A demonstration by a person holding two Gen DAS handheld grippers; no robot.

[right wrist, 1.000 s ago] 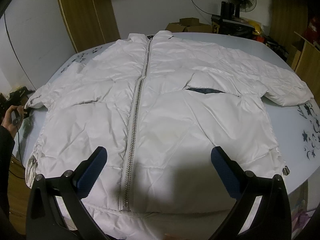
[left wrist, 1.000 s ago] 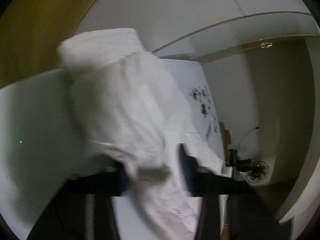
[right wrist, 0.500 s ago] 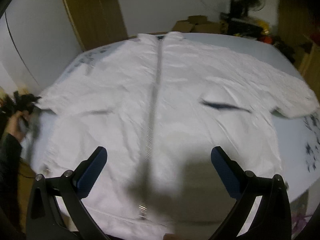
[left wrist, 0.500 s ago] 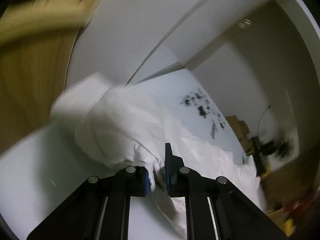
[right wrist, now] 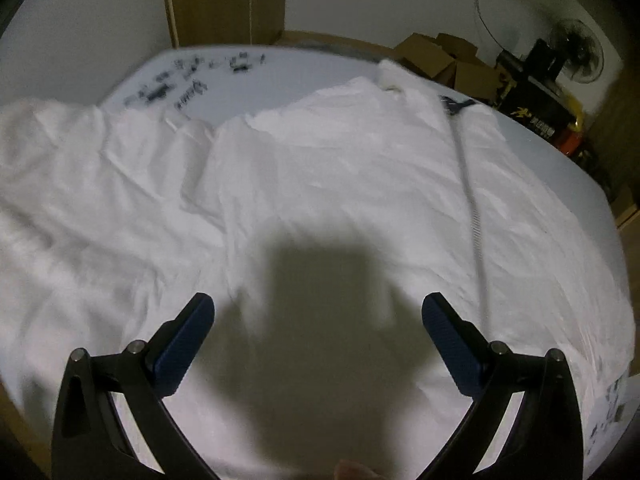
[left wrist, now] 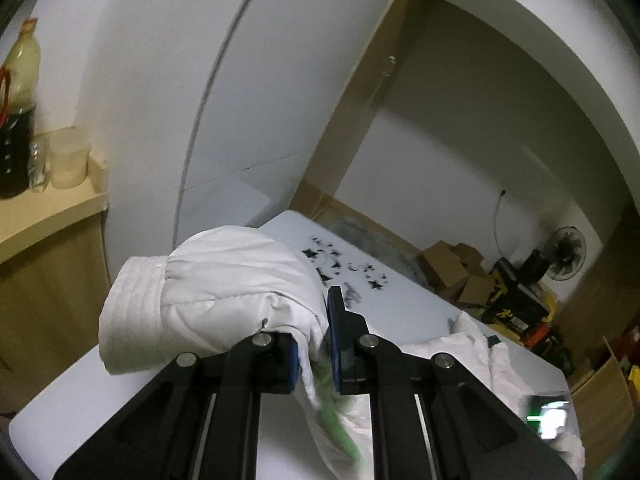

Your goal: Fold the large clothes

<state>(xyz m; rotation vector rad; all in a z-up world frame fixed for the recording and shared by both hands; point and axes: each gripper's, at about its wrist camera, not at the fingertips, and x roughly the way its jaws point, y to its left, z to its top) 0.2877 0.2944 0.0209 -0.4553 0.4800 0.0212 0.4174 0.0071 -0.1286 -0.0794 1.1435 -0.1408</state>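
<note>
Clamping the sleeve (left wrist: 208, 292): left gripper (left wrist: 314, 344) has its jaws nearly together, with a fold of white fabric pinched between the blue pads (left wrist: 334, 328). Left wrist view: the sleeve bunches up to the left of the gripper, its ribbed cuff (left wrist: 128, 304) furthest left, lifted off the table (left wrist: 404, 308). More of the jacket (left wrist: 472, 356) trails off to the right of the gripper. Shelf (left wrist: 44, 212) with a bottle (left wrist: 16, 120) sits far left of the sleeve; boxes (left wrist: 452, 264) and a fan (left wrist: 566, 254) lie beyond the table.

Right wrist view: right gripper (right wrist: 316, 324) is spread wide, nothing between the pads (right wrist: 448, 340), none of them touching cloth. It hangs above the jacket (right wrist: 320, 168), which lies spread over the table (right wrist: 304, 68), rumpled to the left. Zip (right wrist: 472, 200) runs right of the gripper. Gripper shadow (right wrist: 328, 312) falls on the fabric between the fingers.
</note>
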